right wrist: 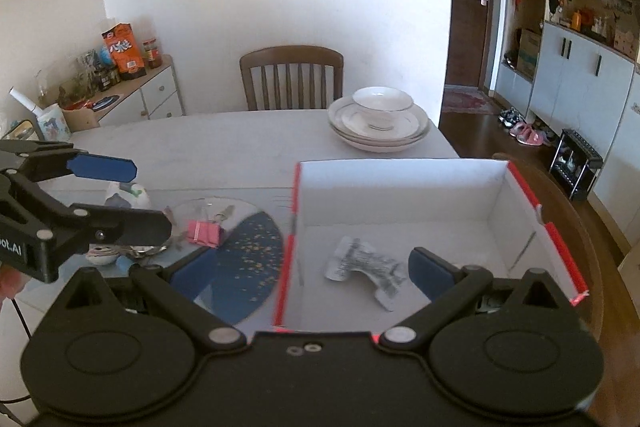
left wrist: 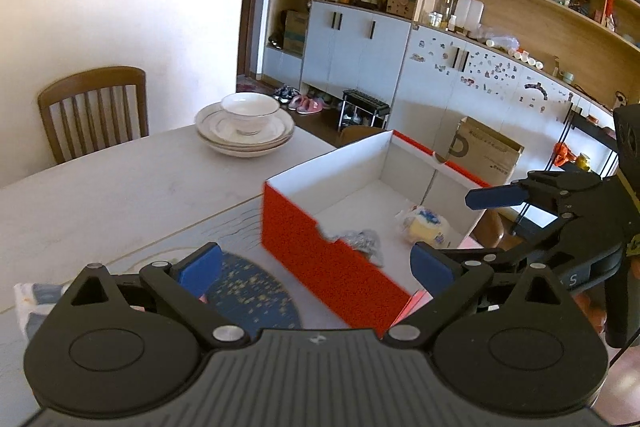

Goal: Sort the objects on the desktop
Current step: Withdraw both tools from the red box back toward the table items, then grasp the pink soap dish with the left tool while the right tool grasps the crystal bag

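A red box with a white inside [left wrist: 332,267] [right wrist: 560,247] stands on the table. In it lie a crumpled silver wrapper [left wrist: 366,241] [right wrist: 360,263] and a yellow wrapped snack [left wrist: 424,225]. My left gripper [left wrist: 316,269] is open and empty, low over the box's near wall. My right gripper [right wrist: 312,273] is open and empty above the box's left wall; it also shows in the left wrist view [left wrist: 496,197]. A pink binder clip [right wrist: 204,233] lies on the round mat [right wrist: 248,251], with small objects [right wrist: 120,197] beside it.
Stacked white plates with a bowl [left wrist: 245,127] [right wrist: 380,123] sit at the table's far side. A wooden chair [right wrist: 292,77] stands behind the table. A cabinet with jars [right wrist: 120,75] is at the left. A cardboard carton [left wrist: 486,151] stands on the floor.
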